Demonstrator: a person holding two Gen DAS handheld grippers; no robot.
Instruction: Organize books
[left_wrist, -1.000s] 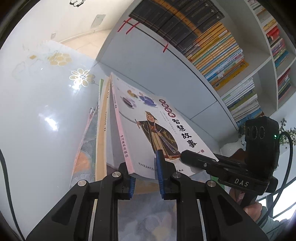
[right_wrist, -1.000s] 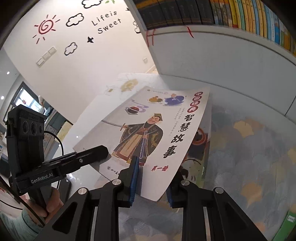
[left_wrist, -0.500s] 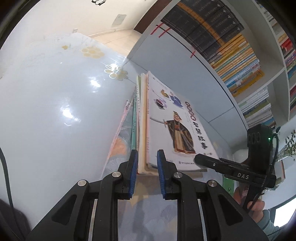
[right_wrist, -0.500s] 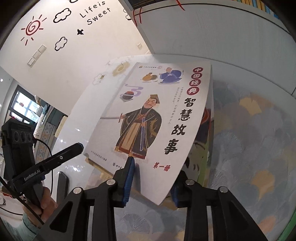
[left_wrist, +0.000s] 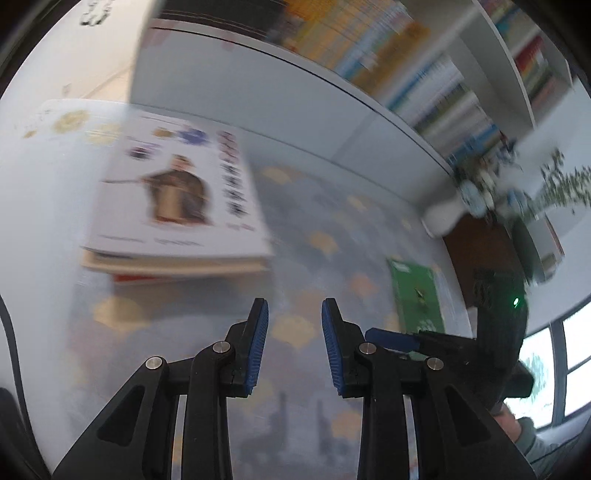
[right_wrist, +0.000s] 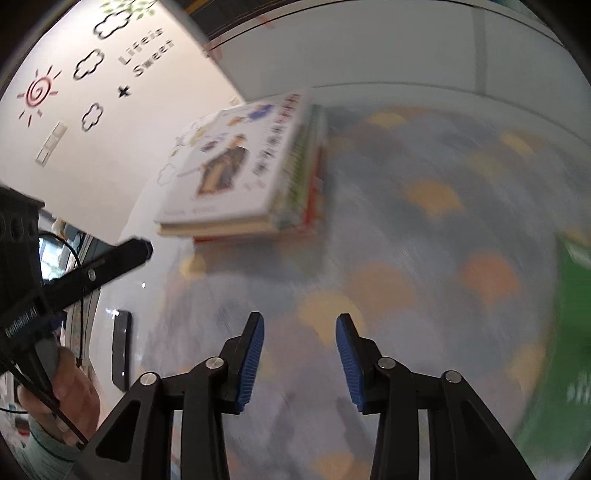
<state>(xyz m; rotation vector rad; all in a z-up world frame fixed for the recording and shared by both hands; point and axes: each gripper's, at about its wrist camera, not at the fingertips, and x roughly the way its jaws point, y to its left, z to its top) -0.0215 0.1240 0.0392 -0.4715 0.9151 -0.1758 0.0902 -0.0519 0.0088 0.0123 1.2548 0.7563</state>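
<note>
Both my grippers are empty. The left gripper has its blue pads parted by a moderate gap with nothing between them, and the right gripper stands open a little wider, also holding nothing. The stack of books lies flat on the patterned table mat, the storybook with the robed figure on its cover on top, well ahead of both sets of fingers. Both views are smeared by motion, so I can't read the spines under it, only that several thinner volumes sit below with edges roughly flush.

A green book lies apart on the mat to my right, near the right gripper's side; in the right wrist view it fills the right edge. I judge that one to be the next piece to collect.

To do this well, I'd swing the right gripper toward the green book, keep the fingers open, approach low along the mat toward a free edge, and close only once one pad is under the cover. The left gripper should stay clear of the stack so I don't nudge it out of line.
</note>
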